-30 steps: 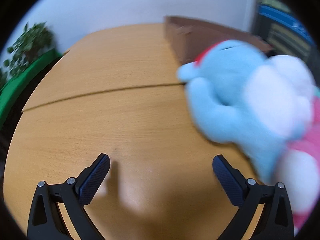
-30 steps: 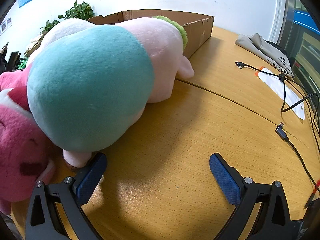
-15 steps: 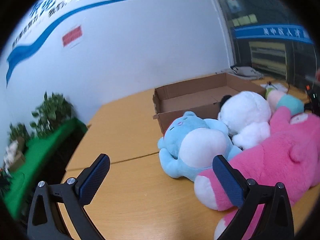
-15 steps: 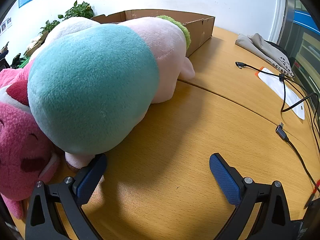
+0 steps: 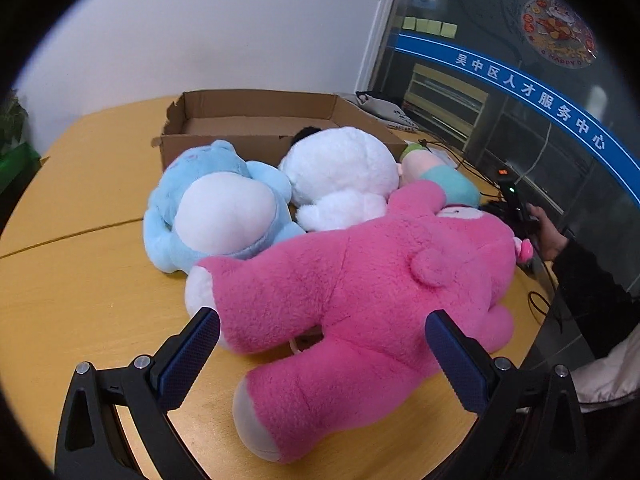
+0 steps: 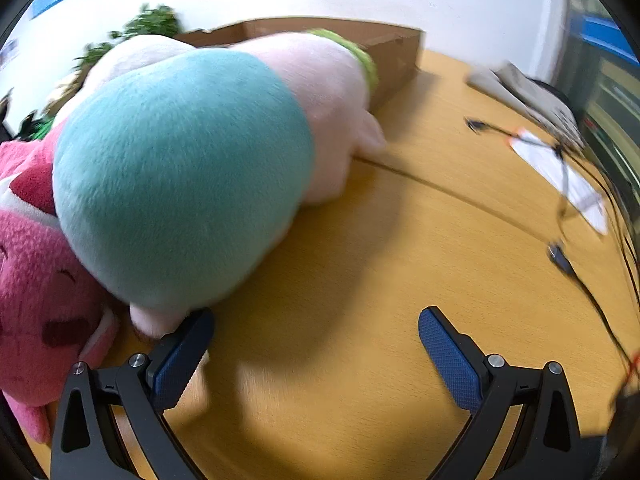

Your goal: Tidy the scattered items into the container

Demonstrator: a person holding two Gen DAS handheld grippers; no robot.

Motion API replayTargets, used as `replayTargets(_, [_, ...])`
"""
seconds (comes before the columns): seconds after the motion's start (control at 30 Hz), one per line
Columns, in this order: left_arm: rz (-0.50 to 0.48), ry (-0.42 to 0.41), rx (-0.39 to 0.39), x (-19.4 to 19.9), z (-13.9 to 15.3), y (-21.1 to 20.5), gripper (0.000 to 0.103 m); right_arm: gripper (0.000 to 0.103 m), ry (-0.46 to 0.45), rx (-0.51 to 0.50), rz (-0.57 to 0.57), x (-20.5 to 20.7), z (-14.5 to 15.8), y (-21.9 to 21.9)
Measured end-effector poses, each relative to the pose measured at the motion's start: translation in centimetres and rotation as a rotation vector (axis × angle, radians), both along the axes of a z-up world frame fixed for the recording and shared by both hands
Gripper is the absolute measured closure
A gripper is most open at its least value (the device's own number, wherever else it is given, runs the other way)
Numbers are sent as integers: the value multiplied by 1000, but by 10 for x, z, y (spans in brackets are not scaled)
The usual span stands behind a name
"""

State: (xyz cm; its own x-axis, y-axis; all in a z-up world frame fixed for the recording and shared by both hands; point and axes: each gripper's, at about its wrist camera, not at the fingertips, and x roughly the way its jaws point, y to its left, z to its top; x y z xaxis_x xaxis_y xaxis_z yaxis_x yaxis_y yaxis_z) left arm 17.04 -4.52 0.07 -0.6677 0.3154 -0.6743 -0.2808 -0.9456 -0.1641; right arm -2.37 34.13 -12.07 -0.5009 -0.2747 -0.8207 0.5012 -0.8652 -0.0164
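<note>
pink plush (image 5: 360, 300): lies on the table (image 5: 80, 280), nearest item, legs toward me. half a second ago my left hand-held gripper (image 5: 320, 344) looked at the pile from farther off and more to the left; it has now swung in, so the pink body sits between its wide-open fingers, not yet touched. i judge this the first pick.
blue plush (image 5: 216, 212), white plush (image 5: 344, 168): pressed together behind it, against the box (image 5: 256, 108) wall.
teal-and-pink plush (image 6: 180, 184): on the table beside the box; my right hand-held gripper (image 6: 316, 344) is open and holds nothing, its view blurred now, sharp before; its left finger (image 6: 176, 360) just beside the plush's foot.
box: no plush seen inside.
cables (image 6: 580, 280): off to the right.
</note>
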Motion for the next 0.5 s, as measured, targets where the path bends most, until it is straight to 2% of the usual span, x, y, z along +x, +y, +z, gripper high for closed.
replayTargets(0.1, [60,39,-21,10,15,1,1,7,100,-52,-81,42,40,19])
replayTargets(0.17, [82,51,-40,13,21,5,1,5,202,-97,-156,84,87,26])
replayTargets(0.2, [96,52,-56,13,22,11,1,0,263,-130,-197,106,112,24])
replayTargets(0.3, [99,52,-56,16,26,27,1,0,348,-172,-232,154,157,-8])
replayTargets(0.4, [73,41,-13,23,25,37,1,0,357,-201,-171,182,169,-60])
replayTargets(0.5, [79,28,-27,31,24,46,1,0,260,-264,-145,194,153,-99])
